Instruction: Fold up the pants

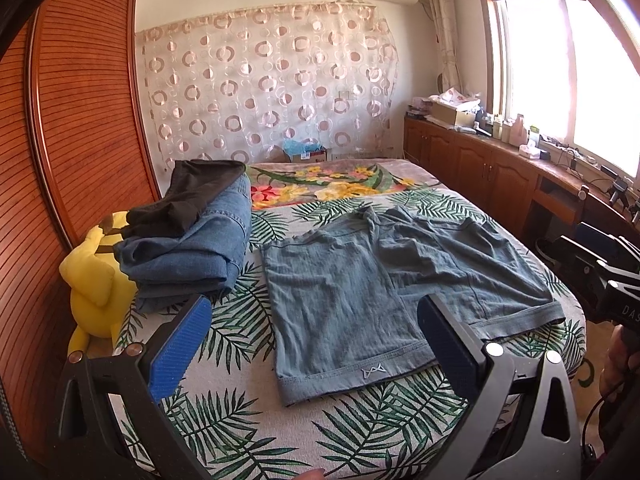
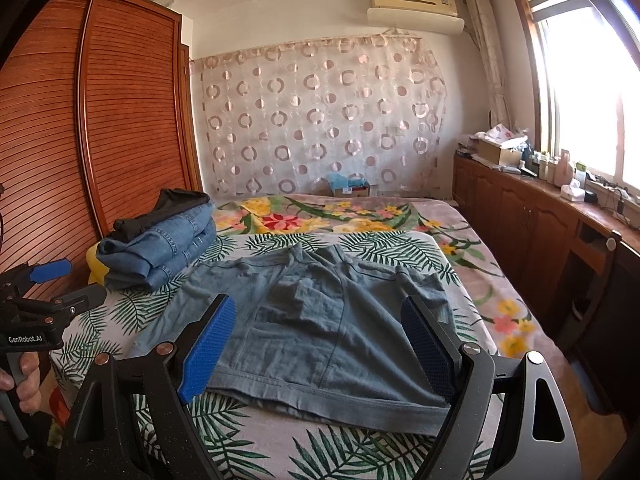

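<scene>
Right now both grippers hover above the near edge of the bed (image 1: 240,420), each with its jaws spread wide and pinching nothing: the left gripper (image 1: 314,344) sits over the left leg hem, the right gripper (image 2: 318,344) over the right one. The step in hand looks like the first grasp, so the sensible way is to lower each gripper onto a hem corner, catch both layers of cloth, and lift the two together so the fold stays square (a one-sided pull would likely skew it). Smoothing the creased crotch first would probably help.

The pants (image 1: 384,288) are short, grey-blue, of a thin crinkled weave, and lie flat on the leaf-print cover with the waistband away from the cameras and the hems toward them. One leg overlaps the other slightly, and a small pale logo shows at the left hem. A stack of folded jeans (image 1: 188,252) lies just beside them, on the left.
</scene>
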{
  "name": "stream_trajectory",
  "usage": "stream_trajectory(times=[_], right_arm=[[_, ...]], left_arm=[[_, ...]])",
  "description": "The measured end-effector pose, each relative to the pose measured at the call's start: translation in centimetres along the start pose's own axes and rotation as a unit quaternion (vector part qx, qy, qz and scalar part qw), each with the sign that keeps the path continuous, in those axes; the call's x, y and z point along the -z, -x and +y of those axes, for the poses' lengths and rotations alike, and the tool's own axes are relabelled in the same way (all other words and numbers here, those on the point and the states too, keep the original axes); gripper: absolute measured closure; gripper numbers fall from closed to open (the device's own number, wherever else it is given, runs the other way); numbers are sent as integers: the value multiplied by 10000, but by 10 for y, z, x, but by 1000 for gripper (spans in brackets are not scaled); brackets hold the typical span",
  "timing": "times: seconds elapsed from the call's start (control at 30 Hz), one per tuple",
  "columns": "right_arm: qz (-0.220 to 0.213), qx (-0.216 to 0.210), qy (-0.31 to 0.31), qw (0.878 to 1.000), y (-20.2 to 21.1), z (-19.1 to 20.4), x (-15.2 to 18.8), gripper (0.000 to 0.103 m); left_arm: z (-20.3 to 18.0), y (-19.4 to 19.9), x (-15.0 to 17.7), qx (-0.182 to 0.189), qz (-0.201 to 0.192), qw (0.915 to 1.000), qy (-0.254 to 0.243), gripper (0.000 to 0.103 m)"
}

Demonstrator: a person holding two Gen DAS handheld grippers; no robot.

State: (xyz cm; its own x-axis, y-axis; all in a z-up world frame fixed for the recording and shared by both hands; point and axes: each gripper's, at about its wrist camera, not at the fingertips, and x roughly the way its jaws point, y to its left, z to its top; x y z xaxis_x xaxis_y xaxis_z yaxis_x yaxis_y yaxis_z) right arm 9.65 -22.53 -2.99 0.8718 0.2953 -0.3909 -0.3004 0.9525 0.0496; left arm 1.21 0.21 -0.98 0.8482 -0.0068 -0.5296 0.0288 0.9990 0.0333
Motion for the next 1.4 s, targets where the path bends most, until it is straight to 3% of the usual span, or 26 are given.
stream_trajectory(times=[0.63, 0.8, 1.17, 1.4], right_arm=[[574, 180, 103, 9981, -33, -42, 2, 17], [716, 274, 204, 9969, -45, -57, -9, 23], [943, 328, 242, 9947, -83, -75, -32, 52], [1378, 308, 226, 9897, -114, -84, -35, 66]], left_arm=[[0, -75, 21, 270, 713, 9968, -225, 0], [-2, -90, 12, 390, 771, 9957, -343, 0], [-7, -117, -3, 579, 846, 9939, -417, 0], [-16, -127, -6, 688, 913, 9922, -506, 0]])
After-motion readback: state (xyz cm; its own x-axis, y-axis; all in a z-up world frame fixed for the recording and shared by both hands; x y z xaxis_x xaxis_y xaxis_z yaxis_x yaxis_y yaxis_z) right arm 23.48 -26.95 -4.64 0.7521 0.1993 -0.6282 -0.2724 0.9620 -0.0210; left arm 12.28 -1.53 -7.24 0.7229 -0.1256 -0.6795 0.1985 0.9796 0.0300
